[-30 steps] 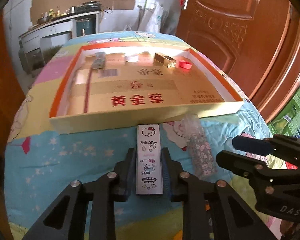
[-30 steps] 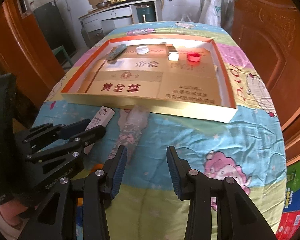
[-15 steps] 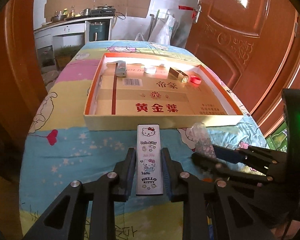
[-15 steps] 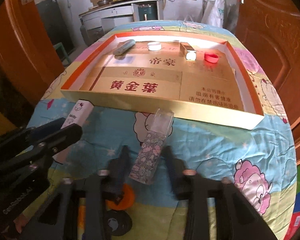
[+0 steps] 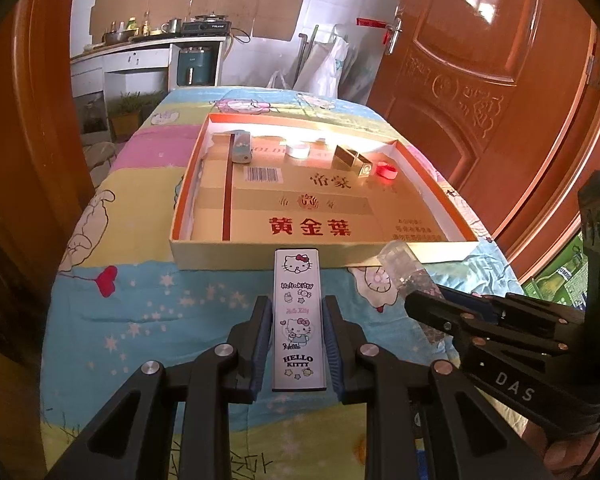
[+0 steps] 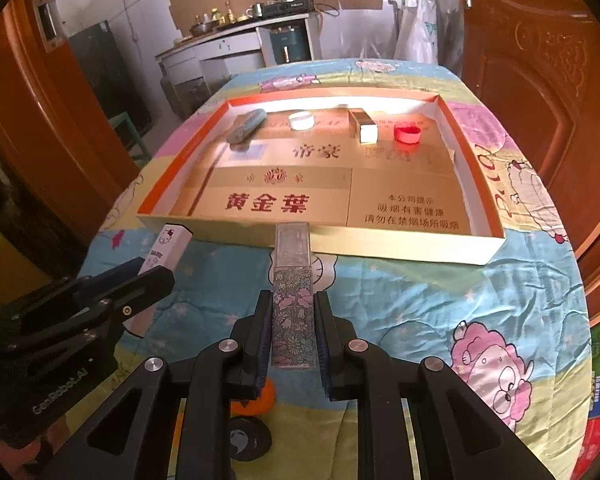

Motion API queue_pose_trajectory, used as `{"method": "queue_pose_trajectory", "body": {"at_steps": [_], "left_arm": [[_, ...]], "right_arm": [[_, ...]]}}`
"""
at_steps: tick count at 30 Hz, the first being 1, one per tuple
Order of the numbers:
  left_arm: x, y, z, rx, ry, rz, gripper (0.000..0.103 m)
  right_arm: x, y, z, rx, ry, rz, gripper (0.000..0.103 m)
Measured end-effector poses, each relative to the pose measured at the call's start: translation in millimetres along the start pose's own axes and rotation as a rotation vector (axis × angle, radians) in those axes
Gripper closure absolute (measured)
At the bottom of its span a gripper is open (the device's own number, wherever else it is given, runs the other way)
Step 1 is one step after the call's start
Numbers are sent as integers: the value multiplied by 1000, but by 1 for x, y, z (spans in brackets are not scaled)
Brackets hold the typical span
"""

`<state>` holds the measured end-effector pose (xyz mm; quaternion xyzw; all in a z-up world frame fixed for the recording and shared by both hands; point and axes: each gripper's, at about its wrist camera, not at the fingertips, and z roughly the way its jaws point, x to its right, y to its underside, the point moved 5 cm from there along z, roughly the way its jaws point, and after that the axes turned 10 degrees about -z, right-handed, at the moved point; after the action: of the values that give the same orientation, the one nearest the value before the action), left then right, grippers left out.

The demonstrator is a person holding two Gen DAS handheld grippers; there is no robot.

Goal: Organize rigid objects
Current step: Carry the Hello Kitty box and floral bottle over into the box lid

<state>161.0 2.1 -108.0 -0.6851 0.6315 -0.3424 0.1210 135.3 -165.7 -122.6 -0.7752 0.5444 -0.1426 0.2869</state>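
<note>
On the table's cartoon-printed cloth (image 5: 148, 312), the left gripper (image 5: 299, 344) has its jaws drawn in on a flat white Hello Kitty case (image 5: 299, 320), both pads pressed against the long sides; the case points toward the near wall of the shallow cardboard tray (image 5: 260, 256) and its far end reaches just short of that wall. Inside the tray, along its far edge, lie from left to right a grey-green lighter (image 5: 241, 147), a white cap (image 5: 298, 149), a gold box (image 5: 352, 158) and a red cap (image 5: 386, 169), each apart from its neighbour. Toward the right side of the table's near edge, the right gripper (image 6: 293, 334) has just been closing its jaws, and its pads now clamp a slim flower-patterned case (image 6: 293, 308) with a clear upper part; this case also points at the tray's near wall, and in the right wrist view its clear end overlaps that wall. The two held cases sit side by side, near each other but not touching. Under the right gripper, near the table's front edge, an orange round thing (image 6: 260, 398) and a black round thing (image 6: 246, 442) show between the fingers, too hidden to tell apart further.
</note>
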Motion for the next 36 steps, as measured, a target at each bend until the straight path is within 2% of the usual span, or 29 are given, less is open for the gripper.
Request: {"method": "queue_pose_trajectory", "body": {"at_steps": [9, 16, 36], "left_arm": [[7, -6, -4, 17, 3, 5, 77], [7, -12, -9, 33, -25, -3, 77], [25, -39, 2, 44, -54, 22, 77]], "right_arm": [[0, -8, -15, 38, 1, -10, 83], [2, -13, -23, 66, 15, -16, 83], [23, -32, -35, 122, 27, -6, 83]]}}
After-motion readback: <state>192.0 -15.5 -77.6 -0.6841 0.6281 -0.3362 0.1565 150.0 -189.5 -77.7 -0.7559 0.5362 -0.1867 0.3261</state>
